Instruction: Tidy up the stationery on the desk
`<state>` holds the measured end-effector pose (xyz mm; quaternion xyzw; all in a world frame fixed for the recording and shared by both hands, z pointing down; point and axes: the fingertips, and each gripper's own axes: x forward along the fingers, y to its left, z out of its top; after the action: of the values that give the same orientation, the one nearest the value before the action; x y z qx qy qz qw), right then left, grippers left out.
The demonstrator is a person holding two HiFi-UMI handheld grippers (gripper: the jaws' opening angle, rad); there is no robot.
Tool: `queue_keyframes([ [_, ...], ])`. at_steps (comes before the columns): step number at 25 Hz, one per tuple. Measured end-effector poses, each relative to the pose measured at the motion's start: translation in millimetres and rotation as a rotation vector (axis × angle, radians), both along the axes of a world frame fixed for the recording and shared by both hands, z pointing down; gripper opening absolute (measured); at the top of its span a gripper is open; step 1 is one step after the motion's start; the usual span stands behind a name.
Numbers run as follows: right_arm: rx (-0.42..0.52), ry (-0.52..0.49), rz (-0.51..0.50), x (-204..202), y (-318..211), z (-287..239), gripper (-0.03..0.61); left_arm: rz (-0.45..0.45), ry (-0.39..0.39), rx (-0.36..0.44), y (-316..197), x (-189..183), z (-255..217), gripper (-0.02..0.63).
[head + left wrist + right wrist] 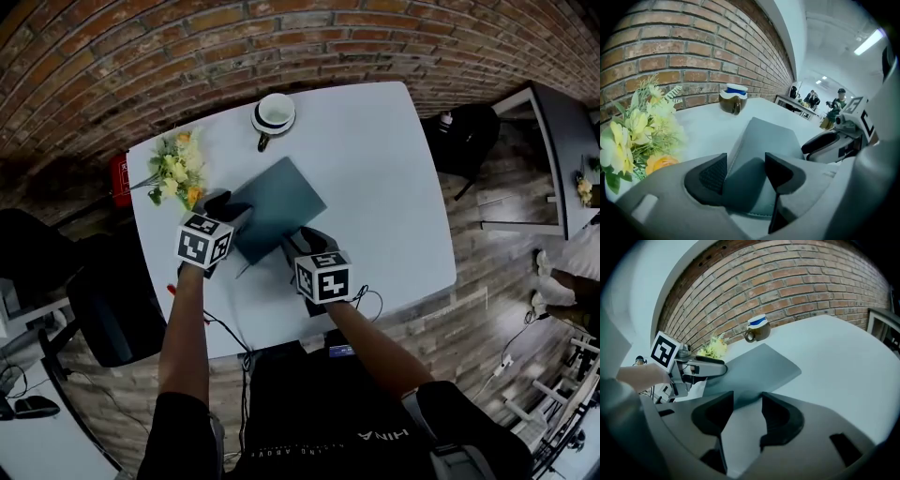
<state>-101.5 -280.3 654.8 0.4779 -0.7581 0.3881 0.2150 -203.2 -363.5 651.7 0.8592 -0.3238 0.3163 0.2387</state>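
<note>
A dark teal notebook (278,205) lies closed on the white desk (384,178). My left gripper (228,212) sits at its left corner. In the left gripper view the jaws stand apart, open, and the notebook (771,138) runs between the fingertips of the left gripper (746,159). My right gripper (305,244) is at the notebook's near edge. Its jaws are open too, and the notebook (754,369) begins just past the tips of the right gripper (747,397). Each gripper shows in the other's view: the right gripper (834,140) and the left gripper (696,367).
A brown-and-white mug (273,115) stands at the desk's far edge. A bunch of yellow flowers (174,172) lies at the far left, close to my left gripper. A cable (367,298) runs over the near edge. A black chair (112,314) is to the left.
</note>
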Motion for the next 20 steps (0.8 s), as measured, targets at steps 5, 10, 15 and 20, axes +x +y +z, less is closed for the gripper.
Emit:
queue_keyframes([
  [5,0.0,0.025,0.021,2,-1,2,0.182,-0.063,-0.006,0.033,-8,-8,-2,0.241],
  [10,-0.015,0.042,0.04,7,1,6,0.181,-0.059,-0.008,0.016,-5,-5,-1,0.228],
  [15,-0.028,0.029,0.024,9,1,7,0.172,-0.048,-0.017,-0.013,9,-4,0,0.213],
  [20,-0.052,0.012,0.007,21,3,8,0.159,-0.043,-0.015,-0.076,32,2,3,0.209],
])
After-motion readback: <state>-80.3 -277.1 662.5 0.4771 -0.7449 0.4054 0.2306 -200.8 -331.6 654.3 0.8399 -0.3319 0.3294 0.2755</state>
